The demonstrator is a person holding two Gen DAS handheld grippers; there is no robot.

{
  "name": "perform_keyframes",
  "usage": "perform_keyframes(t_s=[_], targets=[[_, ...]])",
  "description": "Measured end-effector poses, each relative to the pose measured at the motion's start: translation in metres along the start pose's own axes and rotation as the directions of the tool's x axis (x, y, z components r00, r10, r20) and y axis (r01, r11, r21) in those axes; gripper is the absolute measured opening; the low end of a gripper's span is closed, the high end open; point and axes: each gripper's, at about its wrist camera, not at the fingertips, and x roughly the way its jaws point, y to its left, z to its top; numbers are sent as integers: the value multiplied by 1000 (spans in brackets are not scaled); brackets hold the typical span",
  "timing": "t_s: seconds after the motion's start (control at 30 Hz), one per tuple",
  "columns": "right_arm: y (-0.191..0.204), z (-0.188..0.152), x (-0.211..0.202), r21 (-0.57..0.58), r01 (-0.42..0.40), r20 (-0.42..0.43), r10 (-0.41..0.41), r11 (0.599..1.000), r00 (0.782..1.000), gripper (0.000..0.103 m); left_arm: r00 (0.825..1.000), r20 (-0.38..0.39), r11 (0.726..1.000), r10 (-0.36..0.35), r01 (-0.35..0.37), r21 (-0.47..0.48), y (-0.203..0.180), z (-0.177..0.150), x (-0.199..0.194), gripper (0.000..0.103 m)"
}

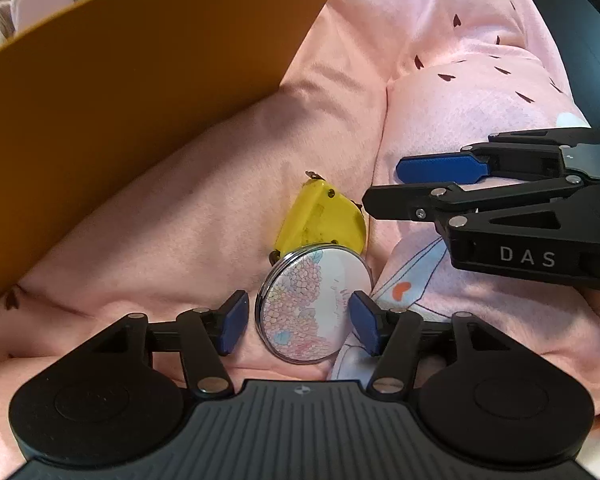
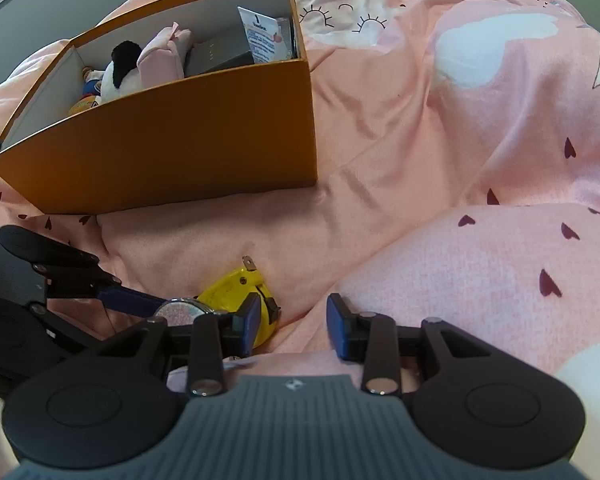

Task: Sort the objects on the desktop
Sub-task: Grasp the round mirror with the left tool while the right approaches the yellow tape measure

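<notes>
We see only part of the orange box from the left wrist: its near wall fills the upper left and hides the contents. From the right wrist the box shows its white inside, holding a pink pouch, a grey carton, a small printed packet and a black-and-white plush toy, whose lower part the wall cuts off. More small coloured things lie in the far left corner, too hidden to name.

The round mirror, a flat disc with a chrome rim and a pale floral lid, lies on the pink blanket. It leans on a yellow tape measure, glossy hard plastic with a metal tab at its tip. From the right wrist the mirror is mostly covered by our own finger, and the tape measure shows just its upper half.

The left gripper has its blue pads spread on either side of the mirror, and we see a gap at the left pad; the right pad overlaps the rim, so contact there is unclear. The right gripper stands parted over soft blanket folds, with nothing between its pads. In the left view it points at the tape measure from the right.

The blanket is fleecy, creased, printed with dark hearts and white patches.
</notes>
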Motion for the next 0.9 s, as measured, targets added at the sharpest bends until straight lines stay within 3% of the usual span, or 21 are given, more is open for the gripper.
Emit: perform_keyframes(t_s=[0.1,0.53,0.7,0.9], targets=[[0,0,1,8,0,-3,0,1000,1000,39,1000,-13,1000,-26,25,-16,3,0,4,67],[0,1,2,6,0,-6,0,1000,1000,39,999,47,999,-20,18,47,-12,-13,-21,29],[0,0,2,5,-1,-5,1,1000,1000,39,996,76,998,-38,34,53,-16,-14,-26,22],[0,0,3,9,-5,-6,5,1000,1000,39,994,105,999,-28,29,-17,-15,-18,-37,19]])
